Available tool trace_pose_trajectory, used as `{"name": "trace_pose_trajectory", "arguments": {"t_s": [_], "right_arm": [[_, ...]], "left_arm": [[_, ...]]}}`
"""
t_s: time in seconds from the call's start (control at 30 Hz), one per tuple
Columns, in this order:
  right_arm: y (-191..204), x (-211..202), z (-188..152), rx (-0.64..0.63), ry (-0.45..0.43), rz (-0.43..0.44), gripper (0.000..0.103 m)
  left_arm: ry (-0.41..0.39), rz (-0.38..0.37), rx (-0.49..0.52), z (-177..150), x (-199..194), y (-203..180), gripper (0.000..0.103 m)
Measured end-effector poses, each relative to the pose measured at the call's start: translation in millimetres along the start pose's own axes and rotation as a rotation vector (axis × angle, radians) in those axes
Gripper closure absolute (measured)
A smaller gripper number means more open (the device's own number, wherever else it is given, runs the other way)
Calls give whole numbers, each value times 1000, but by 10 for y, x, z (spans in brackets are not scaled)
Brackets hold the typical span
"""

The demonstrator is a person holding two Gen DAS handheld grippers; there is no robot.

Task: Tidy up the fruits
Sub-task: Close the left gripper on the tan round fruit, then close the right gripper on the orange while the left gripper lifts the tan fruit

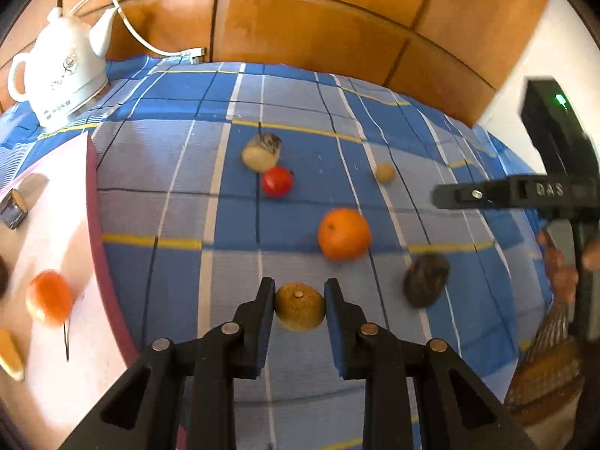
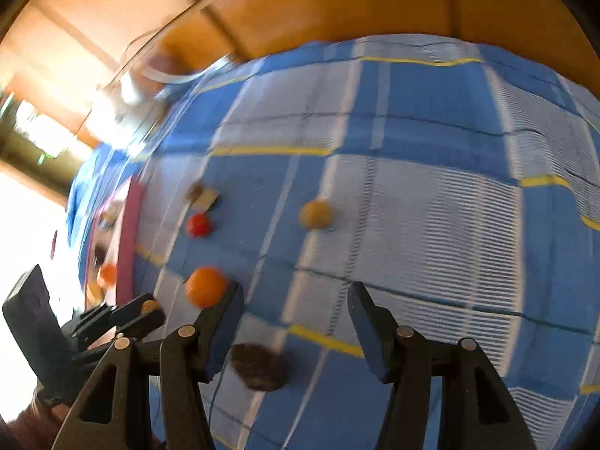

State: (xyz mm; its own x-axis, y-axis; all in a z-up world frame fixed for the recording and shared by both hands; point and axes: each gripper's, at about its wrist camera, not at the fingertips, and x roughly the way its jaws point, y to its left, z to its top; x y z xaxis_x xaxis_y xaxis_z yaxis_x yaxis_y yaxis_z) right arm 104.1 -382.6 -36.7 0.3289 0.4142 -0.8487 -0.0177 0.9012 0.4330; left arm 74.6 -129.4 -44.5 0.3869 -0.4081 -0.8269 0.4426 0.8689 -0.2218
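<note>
Two grippers: both over a blue plaid cloth [image 1: 210,202] covering the surface.
left gripper [image 1: 299,305]: clenched on a brownish-green round fruit [image 1: 299,306], pads pressing both its sides, stem end facing the camera.
right gripper [image 2: 296,305]: jaws apart, nothing between them; only cloth shows in the gap.
orange [image 1: 344,233]: on the cloth just beyond the held fruit; in the right wrist view it sits beside the right gripper's left finger tip.
dark brown fruit [image 1: 426,280]: near the orange, blurred, kind unclear.
red tomato [image 1: 276,181]: mid-cloth, touching a cut brown-skinned piece [image 1: 261,152].
small tan fruit [image 1: 385,172]: alone, well apart from the tomato.
pink board [image 1: 56,225]: at the cloth's left edge, carrying an orange fruit [image 1: 50,299] and other blurred bits.
white kettle [image 1: 60,71]: far left corner, cord trailing.
person: hand [image 1: 562,262] on the right gripper's handle.
</note>
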Motion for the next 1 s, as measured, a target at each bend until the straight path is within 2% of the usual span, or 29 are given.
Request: {"name": "trace_pose_trajectory", "arguments": {"t_s": [0.1, 0.17, 0.27, 0.47, 0.63, 0.77, 0.83, 1.0], "right_arm": [[135, 95, -58, -63, 52, 26, 44], [182, 148, -95, -95, 93, 50, 39], [271, 187, -144, -142, 115, 39, 34], [357, 243, -227, -198, 159, 28, 32], [426, 333, -301, -250, 203, -19, 32], [448, 349, -308, -255, 183, -54, 32], [479, 318, -272, -254, 130, -74, 32], [656, 319, -186, -288, 42, -62, 32]], "left_arm": [[-12, 0, 20, -99, -57, -48, 76], [-27, -4, 26, -152, -123, -57, 76], [-42, -9, 18, -188, -198, -33, 76], [-65, -5, -9, -226, -318, 67, 76], [-85, 3, -35, -247, -422, 166, 76], [-94, 9, -61, -266, -471, 248, 76], [-99, 9, -70, -278, -496, 274, 76], [-110, 5, -89, -277, -543, 333, 76]]}}
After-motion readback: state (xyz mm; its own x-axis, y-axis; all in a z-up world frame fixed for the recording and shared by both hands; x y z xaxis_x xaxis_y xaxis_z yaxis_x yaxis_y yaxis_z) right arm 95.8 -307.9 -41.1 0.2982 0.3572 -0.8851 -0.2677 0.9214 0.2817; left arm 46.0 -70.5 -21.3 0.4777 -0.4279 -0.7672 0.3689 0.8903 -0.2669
